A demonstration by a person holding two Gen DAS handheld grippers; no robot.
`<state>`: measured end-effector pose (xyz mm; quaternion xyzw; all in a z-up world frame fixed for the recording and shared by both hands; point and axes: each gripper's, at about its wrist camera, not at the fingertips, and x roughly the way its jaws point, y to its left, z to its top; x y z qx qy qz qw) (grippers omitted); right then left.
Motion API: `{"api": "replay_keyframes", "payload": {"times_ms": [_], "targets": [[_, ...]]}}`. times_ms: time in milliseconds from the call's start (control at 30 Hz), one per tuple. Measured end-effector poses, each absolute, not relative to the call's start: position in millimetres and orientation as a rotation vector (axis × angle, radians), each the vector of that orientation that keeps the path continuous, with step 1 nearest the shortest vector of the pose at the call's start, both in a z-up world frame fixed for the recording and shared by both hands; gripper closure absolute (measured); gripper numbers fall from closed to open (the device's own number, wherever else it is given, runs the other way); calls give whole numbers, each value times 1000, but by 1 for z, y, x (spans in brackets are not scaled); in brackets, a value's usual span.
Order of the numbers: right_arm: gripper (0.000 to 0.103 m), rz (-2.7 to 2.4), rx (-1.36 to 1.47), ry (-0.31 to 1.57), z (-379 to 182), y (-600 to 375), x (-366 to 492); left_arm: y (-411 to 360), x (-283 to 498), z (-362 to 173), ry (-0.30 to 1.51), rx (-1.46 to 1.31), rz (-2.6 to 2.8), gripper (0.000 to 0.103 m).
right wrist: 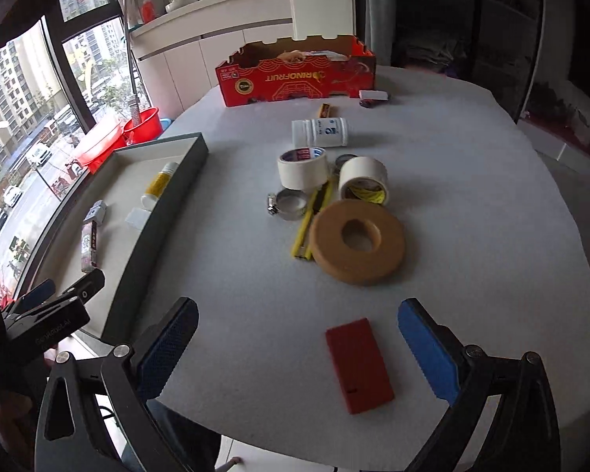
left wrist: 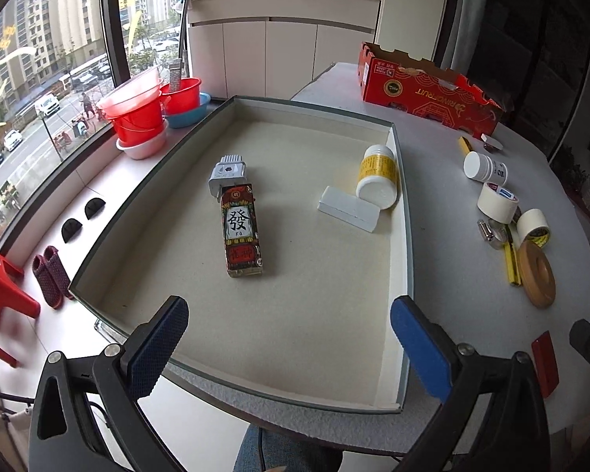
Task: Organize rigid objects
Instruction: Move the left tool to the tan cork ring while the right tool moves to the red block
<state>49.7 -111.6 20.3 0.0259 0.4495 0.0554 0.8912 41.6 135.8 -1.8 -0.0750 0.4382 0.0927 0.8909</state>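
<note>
Hovering wide open and empty, the left gripper [left wrist: 289,348] is held over the tray [left wrist: 407,244]; right gripper [right wrist: 297,348] fingers, likewise spread, straddle the red block [right wrist: 359,369] at the bench's near edge, untouched.

The tray [left wrist: 407,236] floor is bare along its near half. Its raised wall blocks level entry from the tabletop [right wrist: 472,196]. A cluster of tape rolls [right wrist: 303,167] and a wooden ring [right wrist: 358,249] crowds the tabletop centre; the right edge stays clear.

Black hand-held gripper [right wrist: 297,350] frames, blue textured pads [right wrist: 426,354], silver screws.
</note>
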Motion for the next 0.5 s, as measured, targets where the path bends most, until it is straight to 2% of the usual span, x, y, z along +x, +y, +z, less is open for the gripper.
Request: {"api": "replay_keyframes", "payload": {"times_ms": [233, 500], "targets": [[1, -24, 177, 974, -2, -176, 24, 104, 26, 15, 875, -103, 157, 0], [1, -62, 303, 1029, -29, -206, 1, 74, 15, 16, 891, -66, 103, 0]]}}
